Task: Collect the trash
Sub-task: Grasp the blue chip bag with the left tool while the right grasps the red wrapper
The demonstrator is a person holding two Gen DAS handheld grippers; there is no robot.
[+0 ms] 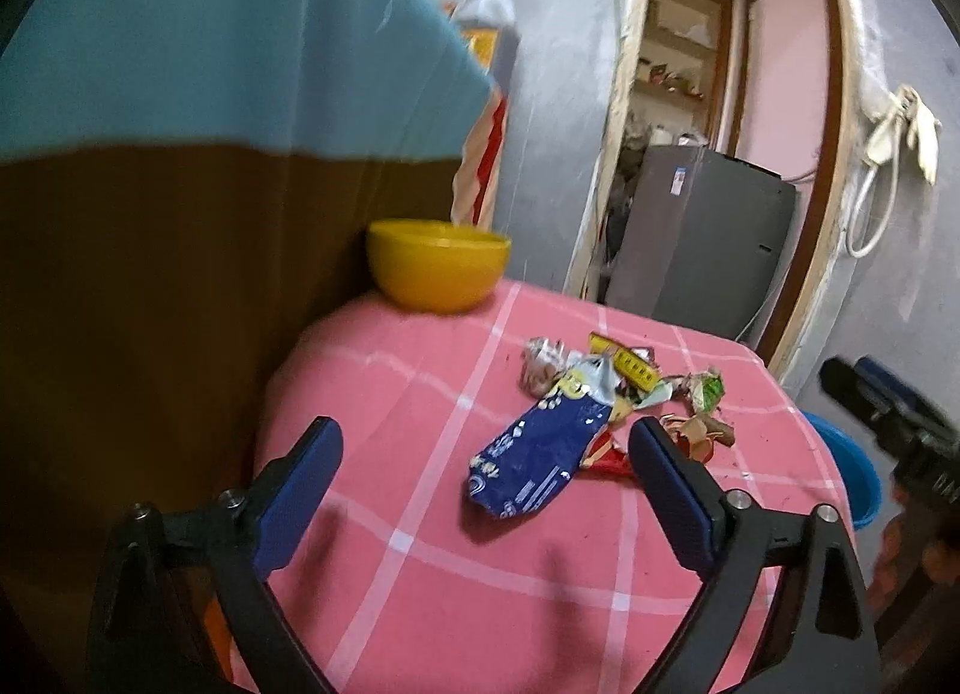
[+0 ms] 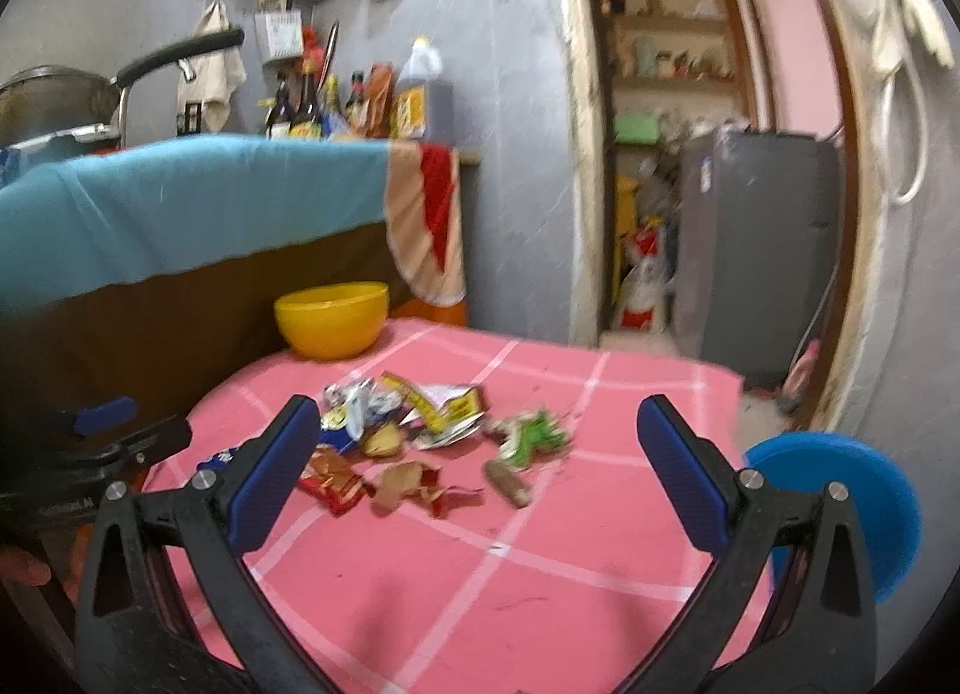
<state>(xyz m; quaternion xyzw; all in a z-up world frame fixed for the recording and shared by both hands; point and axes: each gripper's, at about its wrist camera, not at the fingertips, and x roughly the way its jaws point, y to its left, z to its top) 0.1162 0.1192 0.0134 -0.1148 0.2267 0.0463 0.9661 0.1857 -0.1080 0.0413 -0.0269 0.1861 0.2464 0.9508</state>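
Both your grippers, left gripper [image 1: 486,481] and right gripper [image 2: 480,469], tilt down, jaws wide and empty, over the wrapper pile [image 2: 420,436] mid pink tablecloth [image 2: 480,574], yellow bowl [image 1: 438,265] beyond, blue bin [image 2: 840,508] alongside.

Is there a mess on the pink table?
Yes. Torn, crumpled wrappers lie scattered across the middle of the pink checked tablecloth, with a flattened blue packet beside them. The yellow bowl stands upright.
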